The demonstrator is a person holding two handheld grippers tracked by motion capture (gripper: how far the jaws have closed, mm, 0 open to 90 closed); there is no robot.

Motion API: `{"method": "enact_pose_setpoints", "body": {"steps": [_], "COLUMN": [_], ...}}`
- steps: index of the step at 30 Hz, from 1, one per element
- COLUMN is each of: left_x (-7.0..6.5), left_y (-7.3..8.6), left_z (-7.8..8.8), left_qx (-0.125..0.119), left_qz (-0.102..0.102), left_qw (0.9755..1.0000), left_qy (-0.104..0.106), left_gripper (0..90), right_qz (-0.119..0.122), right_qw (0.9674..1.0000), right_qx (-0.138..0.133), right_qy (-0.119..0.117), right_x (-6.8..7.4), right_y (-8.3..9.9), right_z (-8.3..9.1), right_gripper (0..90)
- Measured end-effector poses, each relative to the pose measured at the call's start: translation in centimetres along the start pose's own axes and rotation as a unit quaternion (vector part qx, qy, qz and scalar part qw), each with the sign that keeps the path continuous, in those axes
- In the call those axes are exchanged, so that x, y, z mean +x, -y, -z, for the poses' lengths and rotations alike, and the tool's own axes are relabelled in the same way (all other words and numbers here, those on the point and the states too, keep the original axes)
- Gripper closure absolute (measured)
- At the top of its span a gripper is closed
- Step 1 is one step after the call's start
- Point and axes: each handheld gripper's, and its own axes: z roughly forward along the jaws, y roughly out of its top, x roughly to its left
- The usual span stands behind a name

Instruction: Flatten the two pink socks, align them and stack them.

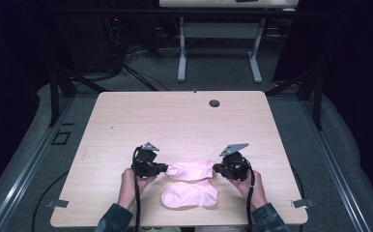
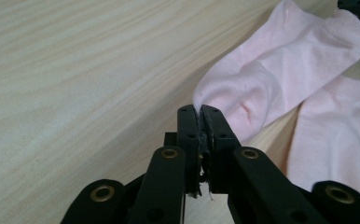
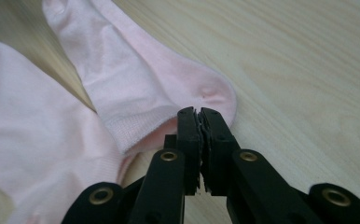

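Two pale pink socks lie near the front of the wooden table (image 1: 175, 116). The farther sock (image 1: 190, 170) is stretched between my two grippers. My left gripper (image 1: 165, 168) is shut on its left end, and in the left gripper view the jaws (image 2: 199, 108) pinch a fold of this sock (image 2: 262, 88). My right gripper (image 1: 217, 168) is shut on its right end, and in the right gripper view the jaws (image 3: 199, 112) clamp the sock (image 3: 136, 88) by its ribbed edge. The second sock (image 1: 189, 195) lies flat, closer to the person.
A small dark grommet hole (image 1: 214, 103) sits near the table's far edge. A white-legged desk (image 1: 218, 43) stands beyond the table on the grey floor. The person's hands and green sleeves come in over the front edge.
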Motion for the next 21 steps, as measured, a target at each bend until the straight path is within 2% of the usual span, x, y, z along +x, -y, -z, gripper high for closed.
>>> {"method": "enact_pose_setpoints", "body": {"steps": [1,2,3,5,6,8,10,12,13,14,15,16,19,21], "left_x": [0.0,0.2,0.3,0.5,0.5,0.3,0.0,-0.2,-0.2,-0.3,-0.4,-0.7,-1.1,-1.5], "left_y": [0.0,0.1,0.2,0.4,0.4,0.5,0.6,0.6,0.6,0.6,0.7,0.7,0.7,0.7], "left_z": [0.0,-0.2,-0.2,0.0,0.2,0.7,1.0,1.0,1.0,0.9,0.9,0.8,0.7,0.7], "left_qx": [0.0,0.003,0.006,0.005,0.002,-0.001,-0.006,-0.009,-0.01,-0.01,-0.013,-0.017,-0.02,-0.022], "left_qz": [0.0,0.004,0.011,0.018,0.018,0.006,0.003,-0.001,0.0,-0.002,-0.004,-0.012,-0.024,-0.034], "left_qw": [1.0,1.0,0.9999,0.9998,0.9998,0.9996,0.9996,0.9997,0.9997,0.9997,0.9997,0.9995,0.9992,0.9986], "left_qy": [0.0,-0.002,-0.001,-0.005,-0.009,-0.026,-0.029,-0.025,-0.024,-0.023,-0.022,-0.023,-0.026,-0.034], "left_gripper": [83.9,77.9,77.9,68.8,64.0,62.6,61.4,60.3,60.0,59.3,59.3,58.2,56.6,52.1], "right_qz": [0.005,0.004,0.004,-0.011,-0.021,-0.025,-0.022,-0.011,0.001,0.015,0.015,0.018,0.016,0.012], "right_qw": [0.9999,0.9998,0.9998,0.9997,0.9995,0.9993,0.9993,0.9995,0.9999,0.9999,0.9999,0.9996,0.9995,0.9993], "right_qx": [0.009,0.016,0.016,0.016,0.008,0.0,-0.011,-0.019,-0.012,-0.002,-0.002,0.011,0.017,0.03], "right_qy": [0.007,0.012,0.012,0.017,0.024,0.027,0.028,0.022,0.012,-0.008,-0.008,-0.016,-0.022,-0.019], "right_x": [-0.2,-0.3,-0.3,-0.8,-1.1,-1.2,-1.2,-0.8,-0.4,0.5,0.5,1.1,1.2,1.2], "right_y": [0.1,0.2,0.2,0.5,0.7,0.8,0.8,0.7,0.6,0.3,0.3,0.3,0.4,0.4], "right_z": [-0.4,-0.7,-0.7,-0.9,-0.2,0.1,1.0,1.5,1.7,1.4,1.4,0.7,-0.3,-1.2], "right_gripper": [84.8,79.6,79.6,74.4,67.6,67.1,65.1,62.5,58.8,55.6,55.6,51.8,53.5,60.1]}}
